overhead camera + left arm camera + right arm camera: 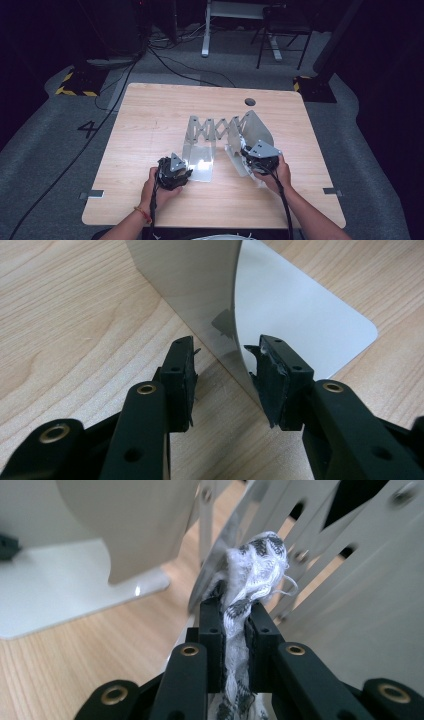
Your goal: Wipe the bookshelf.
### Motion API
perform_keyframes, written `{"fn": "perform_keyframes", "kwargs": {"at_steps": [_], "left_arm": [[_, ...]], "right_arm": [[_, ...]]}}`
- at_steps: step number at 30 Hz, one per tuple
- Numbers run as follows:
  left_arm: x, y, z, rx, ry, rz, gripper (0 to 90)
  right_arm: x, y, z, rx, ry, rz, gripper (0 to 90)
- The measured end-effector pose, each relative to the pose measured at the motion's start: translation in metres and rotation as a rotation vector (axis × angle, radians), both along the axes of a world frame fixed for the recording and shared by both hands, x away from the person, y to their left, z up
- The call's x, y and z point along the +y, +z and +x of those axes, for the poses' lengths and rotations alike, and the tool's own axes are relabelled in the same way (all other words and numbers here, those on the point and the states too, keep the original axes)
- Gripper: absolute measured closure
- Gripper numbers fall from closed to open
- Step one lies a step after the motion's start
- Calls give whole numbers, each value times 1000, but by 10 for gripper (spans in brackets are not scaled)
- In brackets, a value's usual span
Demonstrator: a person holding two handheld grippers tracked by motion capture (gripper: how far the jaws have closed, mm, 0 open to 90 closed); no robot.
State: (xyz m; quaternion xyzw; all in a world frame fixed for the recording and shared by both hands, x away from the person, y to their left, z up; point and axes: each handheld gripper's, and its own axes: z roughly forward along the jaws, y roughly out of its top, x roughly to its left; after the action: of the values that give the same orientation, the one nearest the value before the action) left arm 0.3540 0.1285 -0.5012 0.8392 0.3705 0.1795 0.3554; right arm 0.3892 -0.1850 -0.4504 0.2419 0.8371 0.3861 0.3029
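White and dark-patterned cloth, a bunched rag (250,587), sits clamped between the two black jaws of the right gripper (235,610). The jaws are closed tight on it, with a crumpled wad sticking out past the tips and more fabric trailing back between them. In the right gripper view the wad presses against the crossed metal slats of a silver expanding metal rack (320,565), a book-stand shape with two flat end plates joined by a scissor lattice.

In the high view the silver expanding metal rack (215,131) stands near the middle of the light wooden table (150,115). Its left end plate rests flat on the wood, while the right end plate is tilted up. The right gripper (260,159) is against that tilted right end, held by the person's right hand (278,175).

The left gripper (173,173) sits at the rack's left base plate, in the person's left hand (155,187). In the left gripper view, the left gripper (225,367) has its jaws standing apart, one on either side of the curved upright metal sheet (200,295), which passes between them. The right pad looks close to the sheet's edge; whether it touches cannot be told.

A dark round hole (250,102) marks the table's far side. Black cables (165,60) run across the grey floor beyond.
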Motion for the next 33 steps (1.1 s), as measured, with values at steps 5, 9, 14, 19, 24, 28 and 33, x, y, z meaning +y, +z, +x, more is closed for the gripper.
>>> {"fn": "perform_keyframes", "kwargs": {"at_steps": [5, 9, 14, 19, 24, 28, 33], "left_arm": [[0, 0, 0, 0, 0, -1, 598], [0, 0, 0, 0, 0, -2, 598], [0, 0, 0, 1, 0, -2, 598], [0, 0, 0, -1, -1, 2, 598], [0, 0, 0, 1, 1, 0, 597], [1, 0, 1, 2, 0, -5, 597], [0, 0, 0, 2, -1, -2, 598]], "right_arm": [[2, -16, 6, 74, 9, -34, 814], [2, -26, 9, 119, 15, -75, 814], [1, -35, 9, 190, 18, -111, 815], [-10, -28, 2, 229, 16, -156, 815], [-19, -12, -11, 108, -39, -165, 817], [-24, 9, -22, -5, -72, -130, 817], [-37, 45, -33, -170, -134, -50, 817]]}}
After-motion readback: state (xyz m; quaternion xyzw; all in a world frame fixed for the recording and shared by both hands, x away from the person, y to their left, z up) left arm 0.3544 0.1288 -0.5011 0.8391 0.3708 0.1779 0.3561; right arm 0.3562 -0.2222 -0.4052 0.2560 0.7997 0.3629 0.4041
